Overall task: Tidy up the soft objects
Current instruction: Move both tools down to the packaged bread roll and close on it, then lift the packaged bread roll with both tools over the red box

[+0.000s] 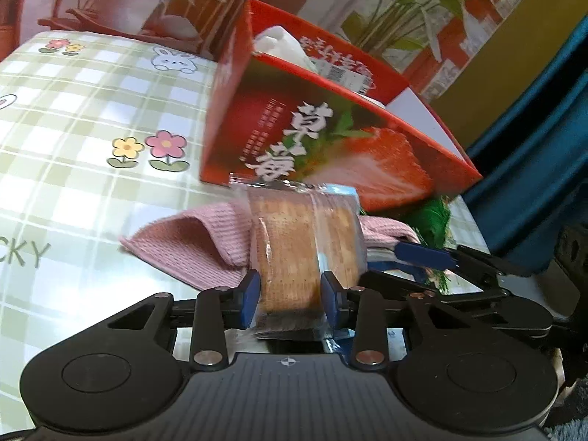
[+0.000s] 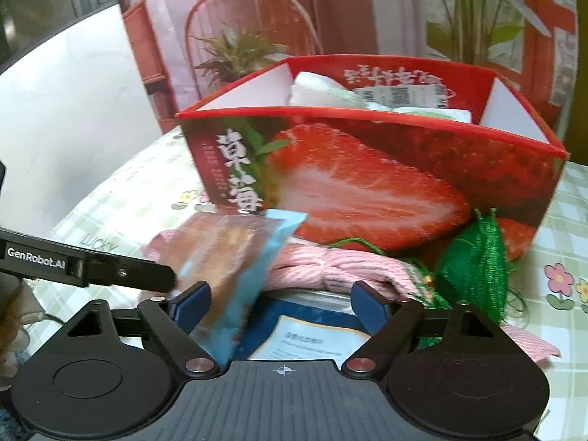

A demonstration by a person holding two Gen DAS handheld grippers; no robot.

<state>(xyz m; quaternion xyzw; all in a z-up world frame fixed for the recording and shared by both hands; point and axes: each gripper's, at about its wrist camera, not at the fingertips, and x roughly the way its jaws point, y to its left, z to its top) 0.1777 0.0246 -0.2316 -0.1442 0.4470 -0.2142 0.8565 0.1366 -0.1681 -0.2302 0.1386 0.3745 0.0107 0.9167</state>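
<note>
My left gripper [image 1: 290, 294] is shut on a wrapped brown cake slice [image 1: 305, 242] and holds it above the table in front of the red strawberry box [image 1: 330, 139]. The cake slice also shows in the right wrist view [image 2: 228, 268], left of centre. My right gripper [image 2: 281, 301] is open and empty over a blue packet with a white label [image 2: 312, 334]. A pink knitted cloth [image 2: 330, 268] lies behind it, against the box [image 2: 367, 176]. A green net bundle [image 2: 474, 268] lies to the right. White soft packs [image 2: 323, 90] sit inside the box.
The table has a green checked cloth with flowers [image 1: 73, 128]. A printed backdrop with plants [image 2: 257, 18] stands behind the box. A blue curtain [image 1: 533, 147] hangs at the right in the left wrist view.
</note>
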